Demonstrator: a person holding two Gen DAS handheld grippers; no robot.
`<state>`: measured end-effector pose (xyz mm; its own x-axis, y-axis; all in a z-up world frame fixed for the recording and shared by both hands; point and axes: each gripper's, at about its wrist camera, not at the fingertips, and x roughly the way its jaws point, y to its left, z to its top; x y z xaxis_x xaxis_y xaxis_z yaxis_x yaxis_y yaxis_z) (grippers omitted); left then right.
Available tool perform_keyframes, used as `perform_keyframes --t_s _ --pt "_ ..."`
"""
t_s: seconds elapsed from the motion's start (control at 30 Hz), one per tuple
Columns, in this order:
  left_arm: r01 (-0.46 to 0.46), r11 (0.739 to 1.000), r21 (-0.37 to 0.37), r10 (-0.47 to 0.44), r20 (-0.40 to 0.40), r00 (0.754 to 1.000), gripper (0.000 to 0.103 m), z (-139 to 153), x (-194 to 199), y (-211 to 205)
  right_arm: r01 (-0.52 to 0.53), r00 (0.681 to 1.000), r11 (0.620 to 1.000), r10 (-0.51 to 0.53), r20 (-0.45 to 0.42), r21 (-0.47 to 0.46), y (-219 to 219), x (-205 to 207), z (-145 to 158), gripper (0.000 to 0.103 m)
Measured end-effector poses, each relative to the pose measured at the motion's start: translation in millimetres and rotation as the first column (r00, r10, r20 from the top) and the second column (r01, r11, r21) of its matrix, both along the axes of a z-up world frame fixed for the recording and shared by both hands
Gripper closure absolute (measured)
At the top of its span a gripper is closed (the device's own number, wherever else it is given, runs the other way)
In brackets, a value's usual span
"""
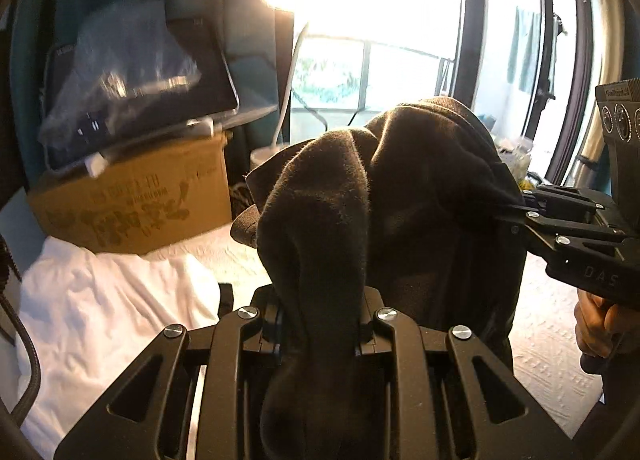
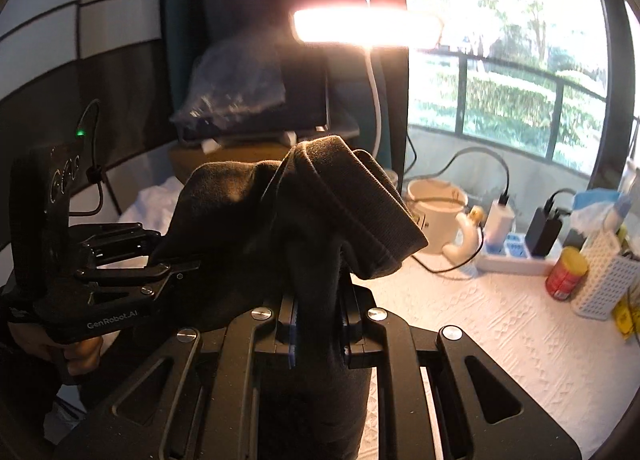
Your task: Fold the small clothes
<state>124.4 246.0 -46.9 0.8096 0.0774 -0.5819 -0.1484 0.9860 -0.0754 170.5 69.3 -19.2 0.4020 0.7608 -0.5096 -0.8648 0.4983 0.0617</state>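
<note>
Left gripper [image 1: 320, 334]: fingers clamped on a bunched fold of a dark brown garment [image 1: 400, 196], lower centre of the left wrist frame. Right gripper [image 2: 318, 324]: fingers likewise clamped on the same garment [image 2: 288, 212], lower centre of the right wrist frame. Garment hangs between the two grippers, held up above the tabletop [image 2: 500, 336], which carries a white patterned cloth. White clothing [image 1: 108, 300] lies crumpled at lower left of the left frame, cardboard box [image 1: 132, 196] behind it. Lit lamp [image 2: 364, 26] at top centre; mug [image 2: 438, 212], power strip [image 2: 516, 256], red can [image 2: 566, 274] at right.
</note>
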Motion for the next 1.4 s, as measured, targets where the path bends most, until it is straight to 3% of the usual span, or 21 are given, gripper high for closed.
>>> perform_keyframes --t_s 0.3,0.53,0.67,0.73,0.93,1.23,1.4 --pt "-0.025 0.999 -0.032 0.021 -0.113 0.993 0.081 -34 25 7 0.012 0.993 0.998 -0.018 -0.114 -0.056 18 46 -48 0.086" --pt "-0.079 0.996 -0.048 0.067 -0.227 0.972 0.080 -60 47 24 0.065 0.976 0.991 -0.087 -0.198 -0.116 18 78 -79 0.086" --pt "-0.097 0.993 -0.064 0.077 -0.257 0.963 0.077 -67 50 31 0.078 0.970 0.988 -0.107 -0.220 -0.135 15 86 -87 0.086" --pt "-0.107 0.991 -0.081 0.082 -0.270 0.959 0.076 -69 51 35 0.082 0.967 0.987 -0.113 -0.227 -0.142 14 88 -89 0.081" --pt "-0.136 0.987 -0.083 0.110 -0.263 0.959 0.071 -64 53 40 0.102 0.965 0.985 -0.132 -0.225 -0.141 6 90 -86 0.079" --pt "-0.209 0.978 0.023 0.210 -0.179 0.961 0.041 -33 40 31 0.129 0.965 0.983 -0.155 -0.214 -0.132 -20 83 -75 0.078" --pt "-0.206 0.978 0.028 0.208 -0.153 0.966 0.040 -20 32 18 0.142 0.966 0.982 -0.165 -0.201 -0.123 -38 73 -69 0.078"
